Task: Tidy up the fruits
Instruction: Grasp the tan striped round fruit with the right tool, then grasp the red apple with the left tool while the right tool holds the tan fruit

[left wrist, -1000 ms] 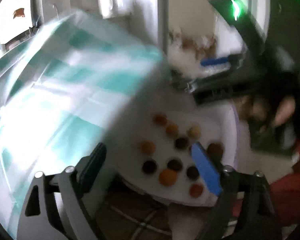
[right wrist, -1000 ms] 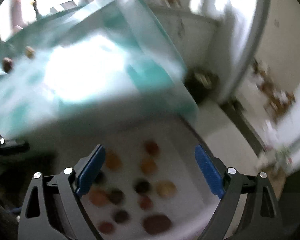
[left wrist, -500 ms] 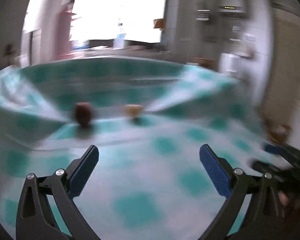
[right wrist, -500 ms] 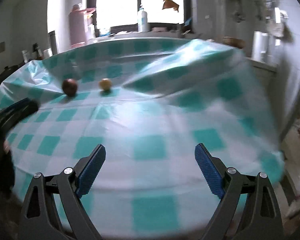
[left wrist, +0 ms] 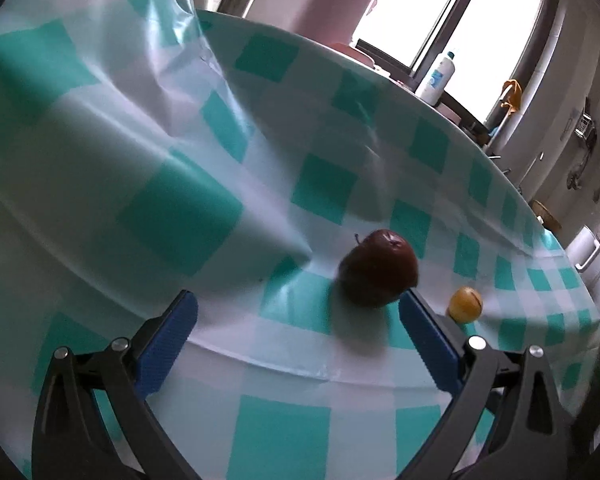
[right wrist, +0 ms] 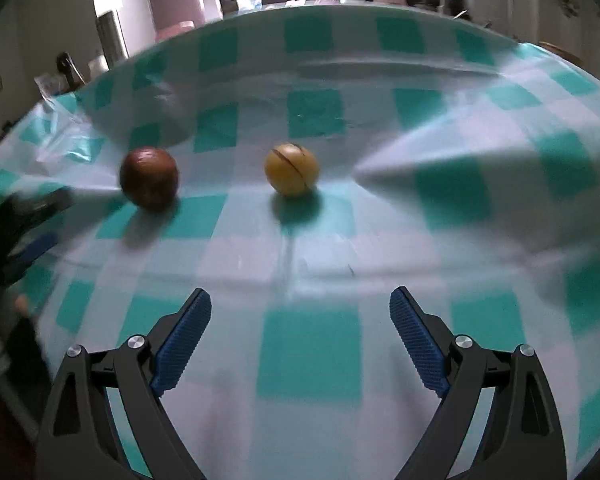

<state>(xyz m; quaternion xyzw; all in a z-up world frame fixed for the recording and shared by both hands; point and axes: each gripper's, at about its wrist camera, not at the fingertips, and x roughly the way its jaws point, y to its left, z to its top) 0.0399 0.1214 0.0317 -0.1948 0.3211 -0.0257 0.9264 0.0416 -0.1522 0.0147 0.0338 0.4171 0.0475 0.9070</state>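
Where a wrinkled teal-and-white checked plastic cloth [right wrist: 308, 344] covers the desk, a dark red round apple [right wrist: 149, 179] and a small yellow round fruit [right wrist: 291, 168] rest near each other below a bright window [left wrist: 476, 20]. The left tongs [left wrist: 298, 334] and the right tongs [right wrist: 300, 330] both gape empty.

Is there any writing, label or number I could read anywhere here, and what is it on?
None can be read.
White bottle on the windowsill: it carries a blue label, too small and blurred to read.
Red fruit, yellow fruit and checked tablecloth: no text on them.
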